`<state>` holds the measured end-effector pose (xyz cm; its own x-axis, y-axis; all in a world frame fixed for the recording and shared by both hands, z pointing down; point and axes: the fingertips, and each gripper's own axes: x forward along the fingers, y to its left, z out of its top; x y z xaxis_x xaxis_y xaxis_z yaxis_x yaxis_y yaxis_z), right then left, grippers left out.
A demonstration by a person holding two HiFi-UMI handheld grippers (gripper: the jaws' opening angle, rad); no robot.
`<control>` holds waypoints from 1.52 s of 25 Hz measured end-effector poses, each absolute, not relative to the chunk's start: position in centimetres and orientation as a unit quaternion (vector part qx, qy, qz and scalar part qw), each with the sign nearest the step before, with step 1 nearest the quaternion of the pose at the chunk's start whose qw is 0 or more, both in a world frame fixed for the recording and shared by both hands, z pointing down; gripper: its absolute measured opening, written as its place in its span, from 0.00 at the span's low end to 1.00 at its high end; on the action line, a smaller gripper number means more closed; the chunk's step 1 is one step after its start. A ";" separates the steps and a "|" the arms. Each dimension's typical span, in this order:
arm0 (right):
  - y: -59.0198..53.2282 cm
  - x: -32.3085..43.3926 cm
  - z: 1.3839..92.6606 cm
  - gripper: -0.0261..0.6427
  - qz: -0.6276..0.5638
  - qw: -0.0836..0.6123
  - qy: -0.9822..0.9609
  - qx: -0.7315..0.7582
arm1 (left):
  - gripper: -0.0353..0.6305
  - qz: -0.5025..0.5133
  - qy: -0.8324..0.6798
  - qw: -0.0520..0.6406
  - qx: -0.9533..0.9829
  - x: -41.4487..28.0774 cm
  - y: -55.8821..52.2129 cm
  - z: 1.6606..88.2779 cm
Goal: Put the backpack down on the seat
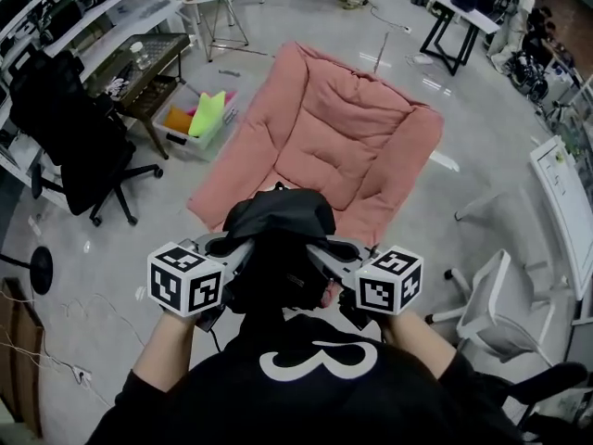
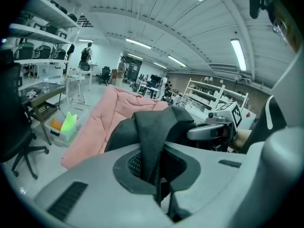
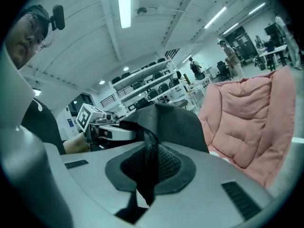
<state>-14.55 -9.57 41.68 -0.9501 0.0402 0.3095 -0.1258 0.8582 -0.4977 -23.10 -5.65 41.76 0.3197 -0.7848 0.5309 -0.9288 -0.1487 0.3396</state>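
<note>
The black backpack point(image 1: 278, 219) hangs in the air between my two grippers, just in front of the near edge of the pink padded seat point(image 1: 343, 133). My left gripper point(image 1: 243, 248) is shut on a webbing strap point(image 2: 153, 141) of the backpack point(image 2: 178, 122). My right gripper point(image 1: 322, 253) is shut on another strap point(image 3: 149, 158) at the bag's point(image 3: 178, 122) other side. In the left gripper view the pink seat point(image 2: 107, 115) lies behind the bag; in the right gripper view the seat point(image 3: 251, 118) is to the right. The bag's lower part is hidden behind the person's body.
A black office chair point(image 1: 83, 146) stands at the left. A plastic bin point(image 1: 199, 117) with coloured items and a dark side table point(image 1: 148, 58) lie left of the seat. At the right are a white chair point(image 1: 491, 309) and a white desk point(image 1: 561, 202). Cables trail over the floor at lower left.
</note>
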 end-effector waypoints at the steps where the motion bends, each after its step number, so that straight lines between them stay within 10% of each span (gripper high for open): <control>1: -10.5 -15.1 41.7 0.08 0.269 0.155 -0.950 0.037 | 0.07 0.112 -0.563 0.317 0.755 -23.7 -6.7 41.7; 38: -40.5 -19.7 54.1 0.09 0.304 0.157 -0.860 0.380 | 0.07 0.239 -0.342 0.239 0.877 -29.4 -41.8 54.1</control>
<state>-19.73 -40.49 54.09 -0.6626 -0.5575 0.5001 -0.7479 0.5270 -0.4036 -29.39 -41.77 54.09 0.6521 -0.4855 0.5823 -0.7141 -0.6513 0.2567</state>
